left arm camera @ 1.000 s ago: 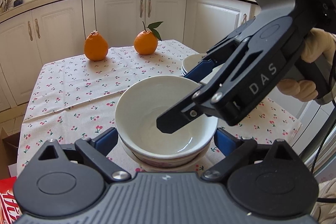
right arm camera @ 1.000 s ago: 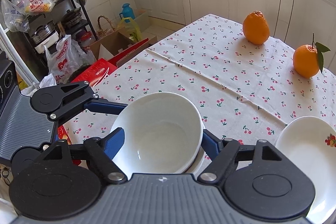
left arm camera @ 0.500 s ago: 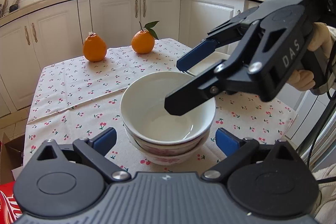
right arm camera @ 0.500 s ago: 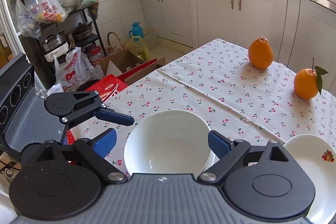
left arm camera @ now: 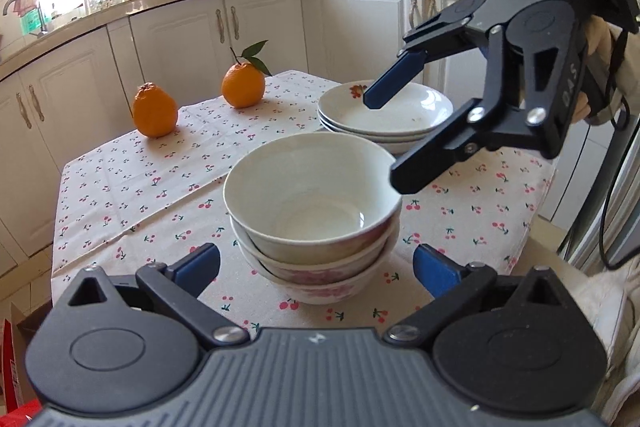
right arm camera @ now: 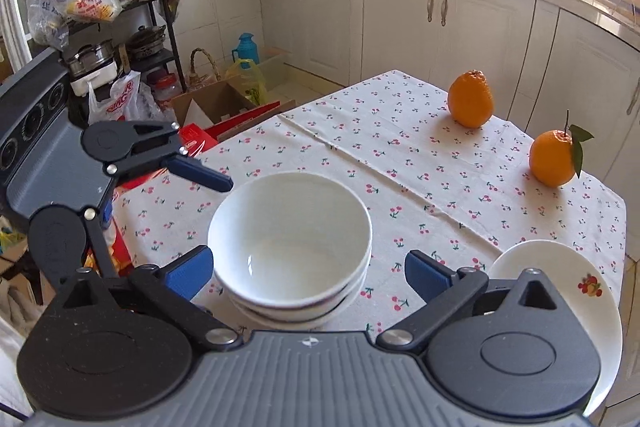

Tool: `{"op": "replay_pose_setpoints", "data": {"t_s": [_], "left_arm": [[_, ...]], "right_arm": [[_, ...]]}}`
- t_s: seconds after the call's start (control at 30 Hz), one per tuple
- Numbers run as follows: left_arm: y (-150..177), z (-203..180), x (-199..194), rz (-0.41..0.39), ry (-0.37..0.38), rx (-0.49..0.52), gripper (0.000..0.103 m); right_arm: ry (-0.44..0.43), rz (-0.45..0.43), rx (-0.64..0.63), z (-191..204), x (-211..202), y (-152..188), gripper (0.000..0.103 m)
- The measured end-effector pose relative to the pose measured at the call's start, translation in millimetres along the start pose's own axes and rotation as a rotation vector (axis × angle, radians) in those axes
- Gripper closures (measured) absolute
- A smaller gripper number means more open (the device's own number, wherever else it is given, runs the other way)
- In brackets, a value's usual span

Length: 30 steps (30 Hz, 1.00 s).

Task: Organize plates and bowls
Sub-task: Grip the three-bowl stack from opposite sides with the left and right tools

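Three white bowls [left arm camera: 312,211] with pink flowers sit nested in a stack on the cherry-print tablecloth [left arm camera: 120,187]; the same stack of bowls [right arm camera: 290,239] fills the middle of the right wrist view. Behind it rests a stack of white plates [left arm camera: 384,111], whose top plate [right arm camera: 560,275] carries a fruit print. My left gripper [left arm camera: 316,267] is opening, its blue fingers either side of the stack's near side, touching nothing. My right gripper [left arm camera: 394,139] hovers above and right of the bowls, jaws opening and empty. The left gripper [right arm camera: 164,203] shows at the left.
Two oranges [left arm camera: 154,111] [left arm camera: 243,85] stand at the table's far side. White cabinets [left arm camera: 180,39] run behind the table. Beyond the table's edge on the floor are cardboard boxes [right arm camera: 216,103], bags and a metal shelf rack [right arm camera: 100,7].
The right gripper has lifted out of the top bowl and drawn back to the right, its jaws spreading. The left gripper's jaws widened a little. The bowls stay stacked.
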<state>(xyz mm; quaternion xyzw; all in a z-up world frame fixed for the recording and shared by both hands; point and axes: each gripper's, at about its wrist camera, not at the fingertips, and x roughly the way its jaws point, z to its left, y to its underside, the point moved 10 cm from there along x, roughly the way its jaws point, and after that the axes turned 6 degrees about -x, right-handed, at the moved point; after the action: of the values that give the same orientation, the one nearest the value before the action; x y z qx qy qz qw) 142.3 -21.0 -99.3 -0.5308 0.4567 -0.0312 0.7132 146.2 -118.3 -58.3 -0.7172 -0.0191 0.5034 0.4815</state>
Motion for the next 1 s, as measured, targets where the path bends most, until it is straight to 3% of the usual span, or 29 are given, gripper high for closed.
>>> {"op": "replay_pose_setpoints", "data": {"t_s": [0.33, 0.63, 0.9, 1.0], "left_arm": [[17.9, 14.8, 25.9, 0.083, 0.071, 0.076, 0.001], [21.1, 16.9, 42.9, 0.131, 0.208, 0.172, 0.004], [19.3, 18.6, 51.7, 0.169, 0.299, 0.243, 0.009], [18.1, 18.3, 54.3, 0.179, 0.326, 0.245, 0.009]], "right_arm": [[0.061, 0.121, -0.190, 15.2, 38.2, 40.0, 0.000], [0.011, 0.155, -0.306, 18.0, 67.5, 42.9, 0.001], [-0.067, 0.166, -0.315, 12.2, 71.6, 39.8, 0.006], [-0.105, 0.171, -0.303, 12.5, 72.1, 40.1, 0.012]]}}
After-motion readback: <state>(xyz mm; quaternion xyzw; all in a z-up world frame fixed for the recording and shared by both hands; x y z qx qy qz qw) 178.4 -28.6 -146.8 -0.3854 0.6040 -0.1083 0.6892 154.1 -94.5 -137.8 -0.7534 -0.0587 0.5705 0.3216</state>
